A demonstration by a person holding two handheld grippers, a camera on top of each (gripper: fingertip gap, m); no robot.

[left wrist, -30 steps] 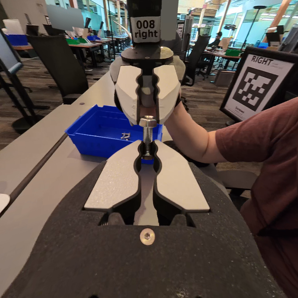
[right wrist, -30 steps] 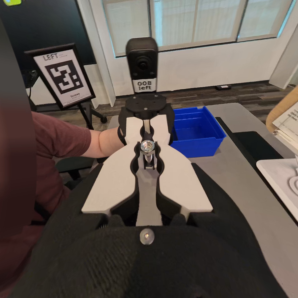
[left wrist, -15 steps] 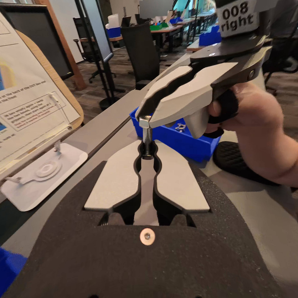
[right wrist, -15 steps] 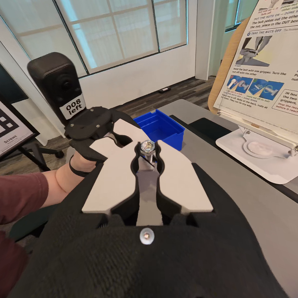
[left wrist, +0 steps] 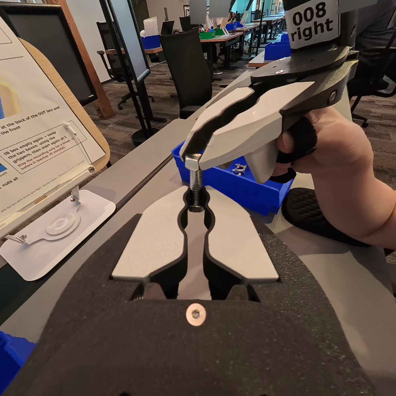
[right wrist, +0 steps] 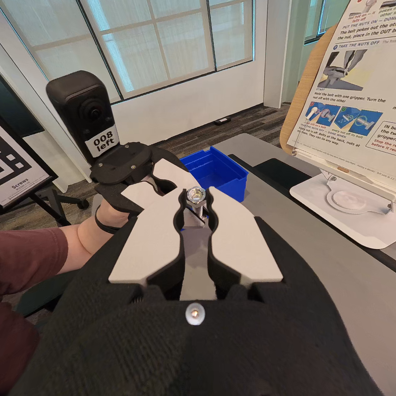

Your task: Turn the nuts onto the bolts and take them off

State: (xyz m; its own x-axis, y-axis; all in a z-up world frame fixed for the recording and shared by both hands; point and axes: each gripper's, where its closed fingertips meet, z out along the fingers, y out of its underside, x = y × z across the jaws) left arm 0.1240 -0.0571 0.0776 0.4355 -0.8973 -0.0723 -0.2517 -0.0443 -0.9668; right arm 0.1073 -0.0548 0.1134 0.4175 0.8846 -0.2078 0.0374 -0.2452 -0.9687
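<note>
- Bolt [left wrist: 195, 186] held upright above the table [left wrist: 137, 162]; left tongs [left wrist: 195, 209] closed on its lower end, head apparently hidden.
- Right tongs [right wrist: 195, 198] clamp nut [right wrist: 195, 196] at the bolt's top.
- Turning axis runs along the bolt, vertical, between the two tongs.

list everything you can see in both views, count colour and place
bolt: 1, silver, upright, head end in the left tongs
nut: 1, silver, on the bolt's top, in the right tongs
loose hardware: a few, silver, inside the bin
bin: 2, blue, on the table; other one looks empty
instruction board: 1, white on a stand
table: 1, grey
left tongs: shut on the bolt
right tongs: shut on the nut
</note>
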